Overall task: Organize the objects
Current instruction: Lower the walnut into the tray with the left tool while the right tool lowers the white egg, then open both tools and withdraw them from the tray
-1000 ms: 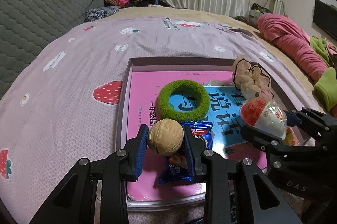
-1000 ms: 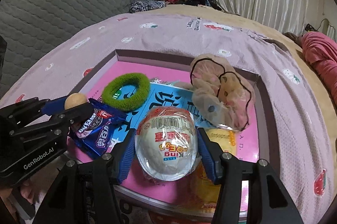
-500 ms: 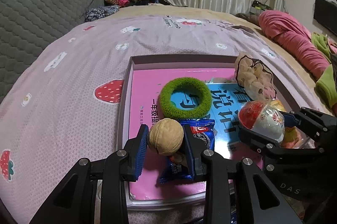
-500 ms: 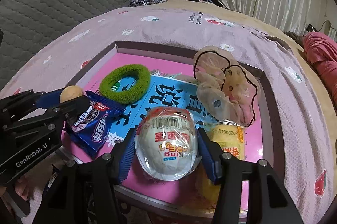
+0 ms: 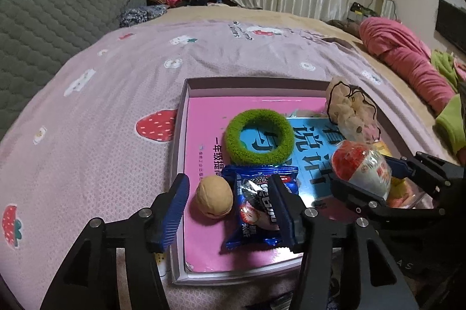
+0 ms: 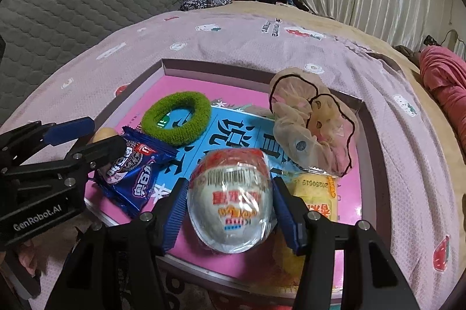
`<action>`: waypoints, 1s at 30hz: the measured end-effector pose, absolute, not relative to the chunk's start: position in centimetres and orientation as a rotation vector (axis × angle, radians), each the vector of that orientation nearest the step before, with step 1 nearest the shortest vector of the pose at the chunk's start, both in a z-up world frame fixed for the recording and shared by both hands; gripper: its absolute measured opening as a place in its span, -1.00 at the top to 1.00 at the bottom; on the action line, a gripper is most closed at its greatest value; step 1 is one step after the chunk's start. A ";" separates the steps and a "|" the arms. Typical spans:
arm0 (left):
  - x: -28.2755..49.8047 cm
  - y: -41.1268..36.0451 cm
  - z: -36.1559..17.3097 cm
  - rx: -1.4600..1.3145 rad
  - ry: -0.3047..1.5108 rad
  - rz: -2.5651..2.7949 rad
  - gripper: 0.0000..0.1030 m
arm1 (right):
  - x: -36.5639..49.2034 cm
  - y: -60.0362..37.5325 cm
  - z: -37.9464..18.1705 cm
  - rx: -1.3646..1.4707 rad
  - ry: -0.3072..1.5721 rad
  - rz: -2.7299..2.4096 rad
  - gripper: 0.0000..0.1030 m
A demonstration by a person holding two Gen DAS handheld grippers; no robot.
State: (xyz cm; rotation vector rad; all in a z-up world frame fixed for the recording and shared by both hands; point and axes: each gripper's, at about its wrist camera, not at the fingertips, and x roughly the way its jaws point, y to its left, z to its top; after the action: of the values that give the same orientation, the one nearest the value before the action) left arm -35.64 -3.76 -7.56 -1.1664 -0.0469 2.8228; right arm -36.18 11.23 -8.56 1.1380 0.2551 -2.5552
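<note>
A tan walnut (image 5: 214, 200) lies on the pink book inside the shallow box (image 5: 250, 82). It sits between the fingers of my left gripper (image 5: 228, 187), whose jaws are opening; neither blue pad touches it. A blue cookie packet (image 5: 259, 208) lies against the walnut, partly under the right finger. My right gripper (image 6: 230, 187) is shut on a plastic-wrapped red and white egg toy (image 6: 230, 199), held just above the box's near side. The left gripper (image 6: 93, 136) also shows at the left of the right wrist view, where its finger half hides the walnut (image 6: 102, 133).
A green fuzzy ring (image 5: 259, 141), a beige scrunchie (image 6: 314, 129) and a yellow snack packet (image 6: 314, 193) also lie in the box. It rests on a pink strawberry-print bedspread (image 5: 102, 120). A grey quilted headboard (image 5: 43, 18) rises at the left, and pink bedding (image 5: 407, 65) lies at the right.
The left gripper's jaws have spread apart and let go of the walnut, which now lies on the pink book beside the blue packet. The right gripper still holds the egg toy.
</note>
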 end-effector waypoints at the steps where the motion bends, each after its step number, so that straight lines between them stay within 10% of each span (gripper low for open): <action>1: -35.7 -3.8 -7.6 -1.169 -0.042 2.825 -0.18 | -36.1 11.2 -8.5 1.139 0.255 -2.558 -0.11; 30: -32.7 -6.0 -2.5 -0.970 -0.158 2.902 -0.67 | -33.4 13.7 -3.2 0.979 0.106 -2.653 -0.40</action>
State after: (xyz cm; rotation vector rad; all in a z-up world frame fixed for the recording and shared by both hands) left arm -32.73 -6.01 -2.45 -0.9696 -0.1582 2.9022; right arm -33.39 13.75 -3.19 0.9789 0.1061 -2.6529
